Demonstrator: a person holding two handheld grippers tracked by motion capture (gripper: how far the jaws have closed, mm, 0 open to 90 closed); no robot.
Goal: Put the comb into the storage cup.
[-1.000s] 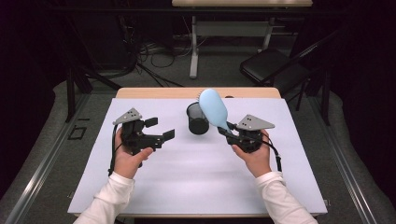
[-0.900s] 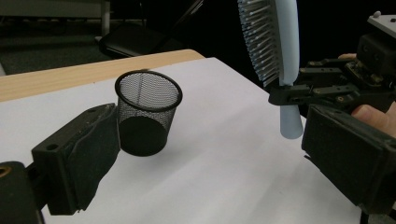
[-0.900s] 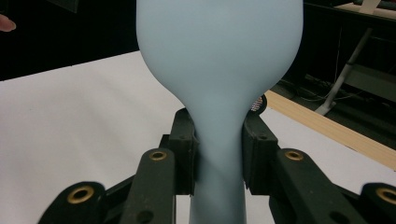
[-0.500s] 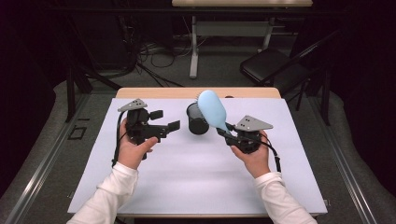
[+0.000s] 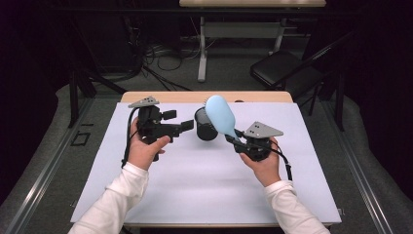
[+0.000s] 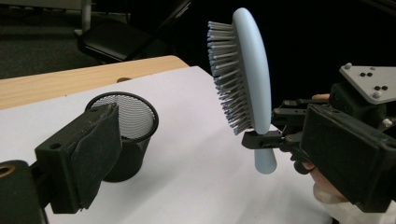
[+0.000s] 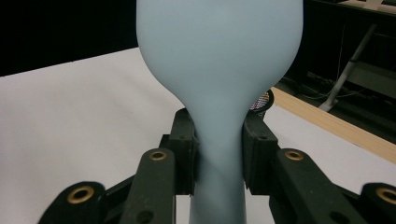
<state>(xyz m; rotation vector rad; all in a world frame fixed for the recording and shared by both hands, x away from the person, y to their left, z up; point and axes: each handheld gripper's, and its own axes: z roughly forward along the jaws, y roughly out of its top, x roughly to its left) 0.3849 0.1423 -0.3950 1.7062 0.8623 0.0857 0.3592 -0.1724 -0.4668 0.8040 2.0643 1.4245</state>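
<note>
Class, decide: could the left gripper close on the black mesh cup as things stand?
Probably yes. The left gripper is open beside the mesh cup, nothing between them; the hairbrush is held aside.

One light-blue hairbrush [image 5: 220,116], one black mesh cup [image 5: 205,125] (upright), two claws.

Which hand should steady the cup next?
Left, probably. Its tool is open and empty beside the mesh cup, while the right tool is shut on the brush handle.
</note>
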